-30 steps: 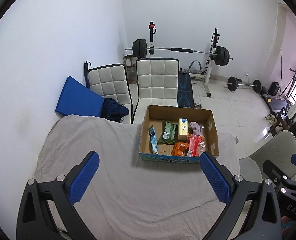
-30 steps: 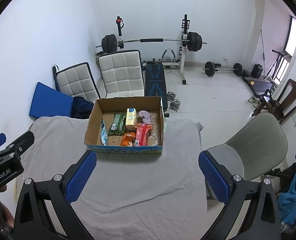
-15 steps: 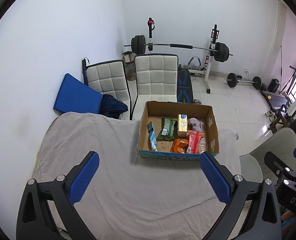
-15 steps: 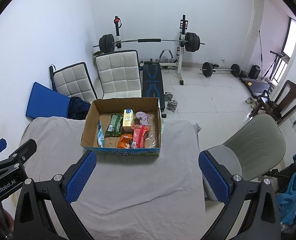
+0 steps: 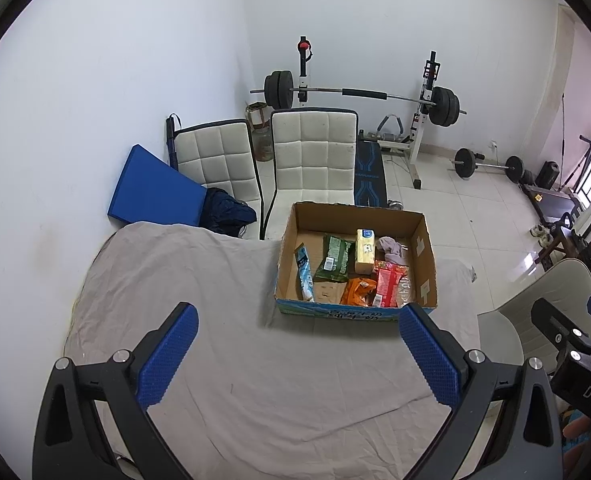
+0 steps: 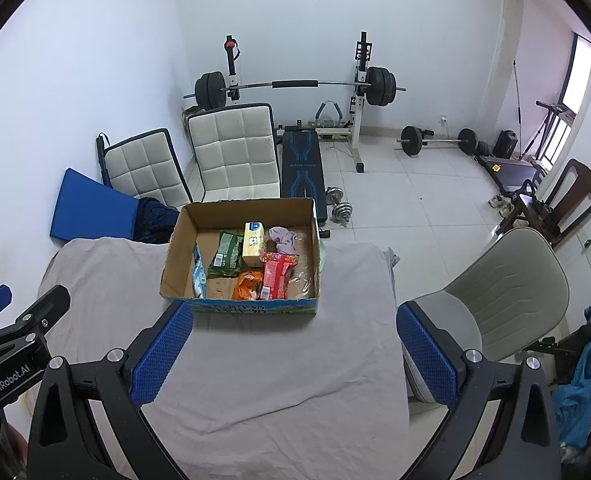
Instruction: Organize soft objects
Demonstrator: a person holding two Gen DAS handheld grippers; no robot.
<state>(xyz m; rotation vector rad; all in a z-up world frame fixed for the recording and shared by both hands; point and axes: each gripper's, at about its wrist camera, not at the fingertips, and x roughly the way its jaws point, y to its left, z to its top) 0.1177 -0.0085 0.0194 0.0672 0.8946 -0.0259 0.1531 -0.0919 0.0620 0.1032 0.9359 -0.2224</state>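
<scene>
Jaws gaping wide, I'm gripping nothing with left gripper [image 5: 295, 354] or right gripper [image 6: 293, 352]. I'm hovering both over the cloth-covered table [image 6: 279, 368], facing the cardboard box [image 5: 425, 276] of snack packets.

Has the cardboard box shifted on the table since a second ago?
Cannot tell. The cardboard box keeps its place against the white chair; both slide together, suggesting camera motion.

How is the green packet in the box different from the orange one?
The green packet is longer and lies flatter, stretched toward the back of the cardboard box; the orange packet is shorter and more crumpled. The green packet sits mid-box beside the yellow pack; the orange packet is close to the box's front wall, next to the red packet. Both are soft pouches lying loose in the same box, with neither gripper touching them.
</scene>
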